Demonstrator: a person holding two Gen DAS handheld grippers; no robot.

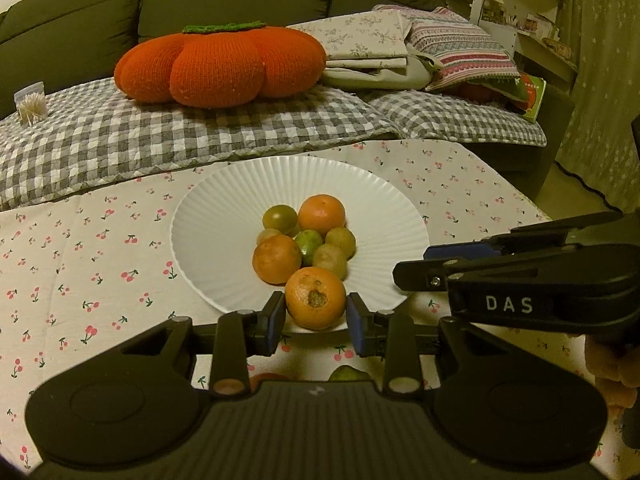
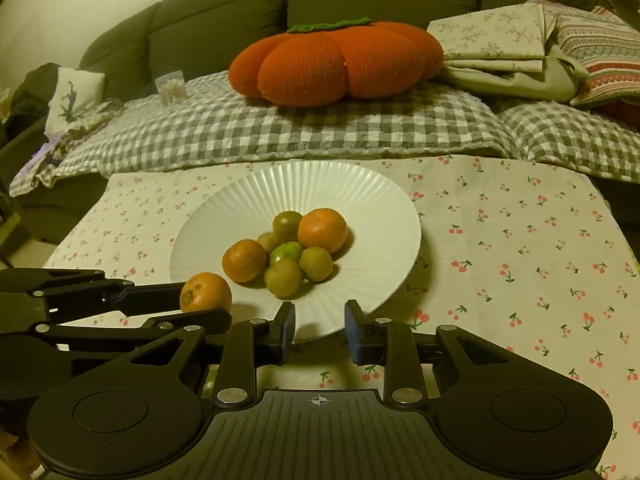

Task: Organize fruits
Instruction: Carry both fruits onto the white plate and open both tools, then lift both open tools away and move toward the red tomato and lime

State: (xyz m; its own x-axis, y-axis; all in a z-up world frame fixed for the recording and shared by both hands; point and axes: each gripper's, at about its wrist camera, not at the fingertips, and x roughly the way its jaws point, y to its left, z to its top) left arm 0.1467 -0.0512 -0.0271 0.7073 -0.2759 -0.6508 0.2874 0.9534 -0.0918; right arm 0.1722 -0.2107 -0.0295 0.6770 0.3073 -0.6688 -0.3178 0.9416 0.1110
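Observation:
My left gripper (image 1: 316,320) is shut on an orange mandarin (image 1: 315,298) and holds it over the near rim of the white ribbed plate (image 1: 224,216). The plate holds two more mandarins (image 1: 277,259) and several small green fruits (image 1: 330,260). In the right wrist view the held mandarin (image 2: 206,293) shows between the left gripper's fingers at the plate's (image 2: 360,200) near left edge. My right gripper (image 2: 320,328) is open and empty, just in front of the plate's near rim. It also shows in the left wrist view (image 1: 416,268), at the right of the plate.
The plate sits on a cherry-print tablecloth (image 2: 520,260). Behind the table is a sofa with a checked blanket (image 1: 160,136), an orange pumpkin cushion (image 1: 220,66) and folded linens (image 1: 372,52). Two more fruits (image 1: 348,374) peek out below my left gripper.

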